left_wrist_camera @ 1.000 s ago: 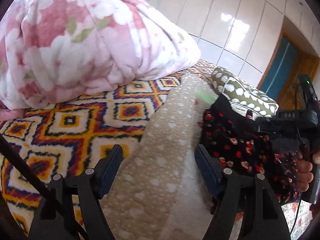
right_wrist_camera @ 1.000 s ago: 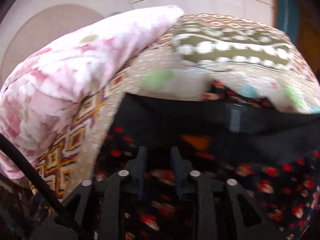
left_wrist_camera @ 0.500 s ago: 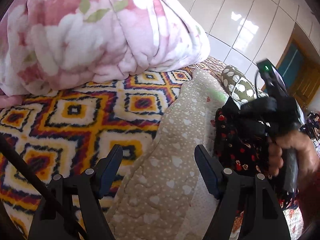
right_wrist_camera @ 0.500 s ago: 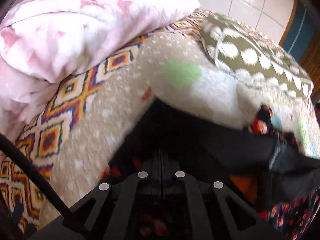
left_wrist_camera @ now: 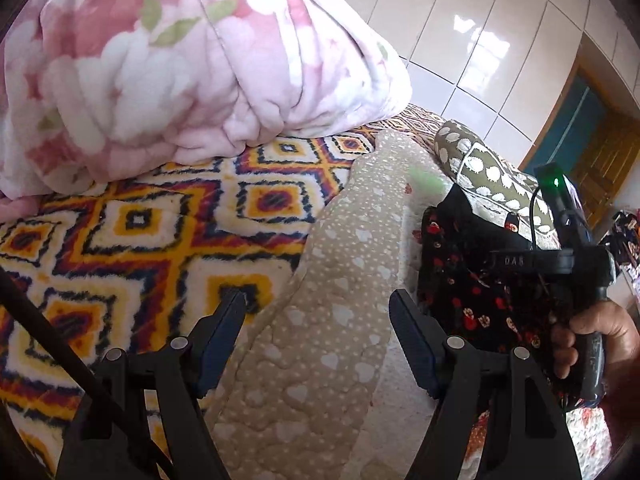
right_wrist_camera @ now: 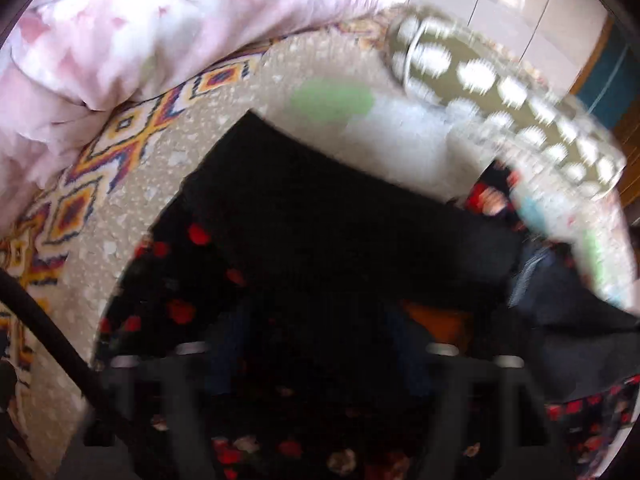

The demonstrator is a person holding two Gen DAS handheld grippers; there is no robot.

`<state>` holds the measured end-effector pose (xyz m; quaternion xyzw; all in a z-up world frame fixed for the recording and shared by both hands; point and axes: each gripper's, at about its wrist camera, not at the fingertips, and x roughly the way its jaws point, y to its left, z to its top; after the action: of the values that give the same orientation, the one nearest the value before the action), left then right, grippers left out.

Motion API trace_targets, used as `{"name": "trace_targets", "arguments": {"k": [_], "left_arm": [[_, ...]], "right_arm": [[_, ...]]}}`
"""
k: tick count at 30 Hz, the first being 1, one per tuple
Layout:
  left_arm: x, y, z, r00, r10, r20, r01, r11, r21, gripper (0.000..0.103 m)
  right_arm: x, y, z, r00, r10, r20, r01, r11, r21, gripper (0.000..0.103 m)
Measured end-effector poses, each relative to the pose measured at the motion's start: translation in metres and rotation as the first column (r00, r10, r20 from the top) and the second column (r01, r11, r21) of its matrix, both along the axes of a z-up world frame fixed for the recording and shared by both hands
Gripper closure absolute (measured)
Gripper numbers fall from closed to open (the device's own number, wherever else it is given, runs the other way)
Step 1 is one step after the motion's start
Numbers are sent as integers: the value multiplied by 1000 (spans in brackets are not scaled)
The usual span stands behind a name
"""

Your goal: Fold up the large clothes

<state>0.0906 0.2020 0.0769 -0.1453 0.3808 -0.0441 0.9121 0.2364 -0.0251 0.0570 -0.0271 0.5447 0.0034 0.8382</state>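
The right gripper (right_wrist_camera: 316,360) (blurred) had just opened slightly in the black floral garment (left_wrist_camera: 476,280); grip unclear. Left gripper (left_wrist_camera: 318,338) stood wide, empty. Next, probably fold.

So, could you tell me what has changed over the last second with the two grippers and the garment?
The right gripper shut over the black floral garment, sank towards it, and its jaws have just been opening again; the blurred view shows them apart above the fabric. The left gripper stayed open above the beige quilt; the pink blanket kept still.
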Motion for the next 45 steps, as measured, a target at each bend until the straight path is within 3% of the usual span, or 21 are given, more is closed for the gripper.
{"name": "trace_targets", "arguments": {"k": [1, 4, 8, 15, 16, 20, 23, 27, 29, 32, 34, 35, 36, 37, 41, 45], "left_arm": [[0, -1, 0, 1000, -1, 1, 1, 1000, 6, 30], [2, -2, -2, 1000, -2, -7, 2, 1000, 4, 30], [4, -2, -4, 1000, -1, -17, 1, 1000, -4, 30], [6, -8, -4, 1000, -12, -27, 12, 1000, 13, 30], [5, -9, -3, 999, -17, -28, 17, 1000, 12, 30], [4, -15, 1, 999, -41, -32, 41, 999, 5, 30], [2, -24, 6, 998, -60, -30, 60, 998, -1, 30], [-3, -48, 16, 994, -110, -13, 111, 994, 2, 30], [-5, -66, 18, 988, -156, -13, 156, 988, 6, 30], [-8, -93, 17, 977, -211, -28, 212, 976, 39, 30], [-11, -109, 16, 969, -245, -37, 247, 968, 53, 30], [-13, -115, 16, 965, -259, -38, 261, 964, 55, 30], [-14, -119, 16, 963, -267, -38, 269, 962, 55, 30], [-16, -123, 16, 961, -274, -39, 276, 960, 56, 30], [-23, -133, 20, 956, -291, -28, 292, 954, 62, 30], [-35, -148, 30, 947, -320, 10, 318, 945, 78, 30]], "right_arm": [[-1, 1, 2, 1000, -7, -2, 7, 998, 68, 97], [-1, 21, 14, 999, 24, 36, -24, 1000, 11, 99], [13, 40, 40, 992, 30, 121, -33, 999, 29, 103], [41, 81, 39, 991, 64, 116, -62, 998, -22, 102], [36, 76, 43, 991, 65, 121, -62, 998, -28, 100], [-5, 29, 55, 993, 1, 122, 4, 999, -37, 76], [-56, -33, 61, 985, -109, 131, 112, 994, -16, 76], [-136, -132, 63, 935, -320, 154, 317, 947, 41, 76], [-169, -180, 57, 896, -423, 137, 420, 906, 50, 75], [-208, -252, 36, 818, -568, 90, 570, 821, -2, 83], [-235, -280, 37, 758, -642, 115, 643, 765, 33, 83], [-249, -290, 40, 733, -668, 129, 665, 743, 71, 76], [-260, -295, 43, 714, -687, 133, 681, 726, 95, 57], [-273, -299, 46, 702, -697, 144, 686, 717, 124, 50], [-311, -301, 55, 706, -687, 172, 640, 723, 262, 34], [-341, -297, 42, 691, -707, 149, 619, 685, 384, 32]]}}
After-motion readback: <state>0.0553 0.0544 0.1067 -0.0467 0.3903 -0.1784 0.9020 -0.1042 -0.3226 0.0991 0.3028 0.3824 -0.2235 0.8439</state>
